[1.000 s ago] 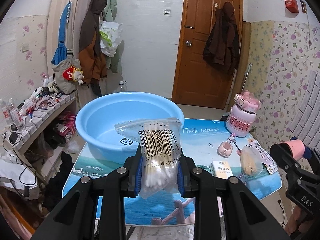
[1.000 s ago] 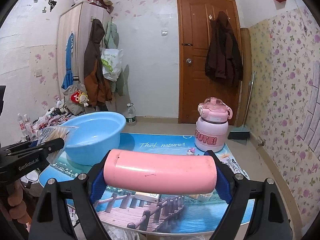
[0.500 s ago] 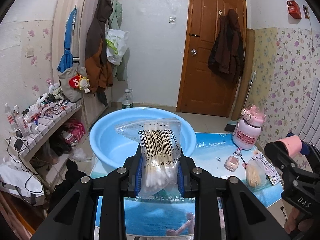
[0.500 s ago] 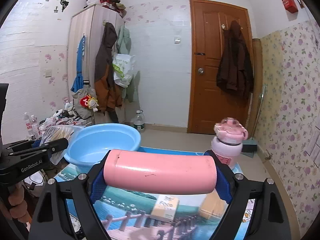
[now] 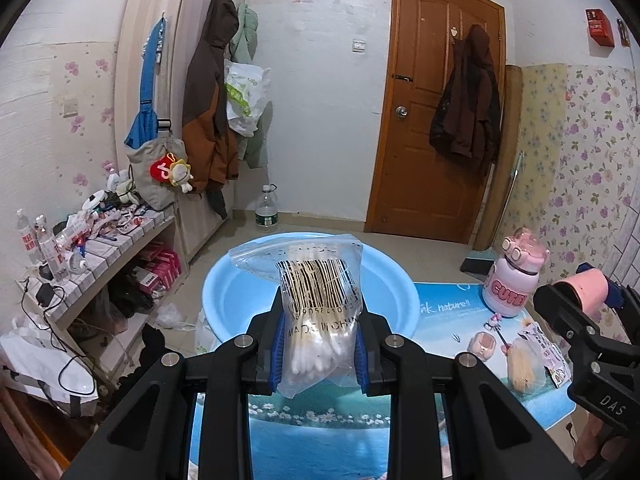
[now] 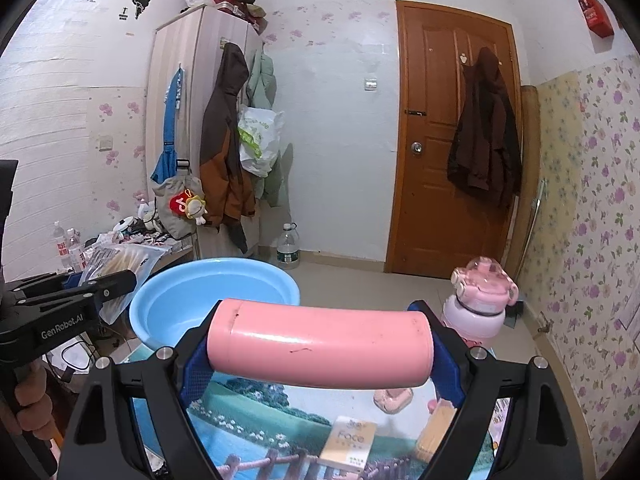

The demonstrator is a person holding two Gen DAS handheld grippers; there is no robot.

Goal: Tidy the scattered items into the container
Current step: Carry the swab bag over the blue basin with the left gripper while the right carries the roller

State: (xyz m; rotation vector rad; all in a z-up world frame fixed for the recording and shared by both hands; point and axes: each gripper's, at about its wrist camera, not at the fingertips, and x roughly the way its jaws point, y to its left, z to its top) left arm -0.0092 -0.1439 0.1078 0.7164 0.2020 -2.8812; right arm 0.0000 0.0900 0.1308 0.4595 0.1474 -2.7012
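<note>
My left gripper (image 5: 319, 354) is shut on a clear bag of cotton swabs (image 5: 318, 308), held up in front of the blue basin (image 5: 240, 292). My right gripper (image 6: 320, 354) is shut on a pink cylinder case (image 6: 320, 346) held crosswise above the table, to the right of the basin (image 6: 192, 304). The left gripper with its bag also shows in the right wrist view (image 6: 100, 280), at the left. The right gripper with the pink case shows in the left wrist view (image 5: 580, 292), at the right.
On the table (image 5: 448, 312) stand a pink "CUTE" bottle (image 5: 516, 276), a small pink case (image 5: 482, 345), a bag of toothpicks (image 5: 524, 364) and a packet (image 5: 552, 354). A "Face" tissue pack (image 6: 348, 442) lies near the front. A cluttered shelf (image 5: 100, 240) stands left.
Both grippers have risen and drawn back from the table with their loads. The basin and table items now sit lower and farther in both views.
</note>
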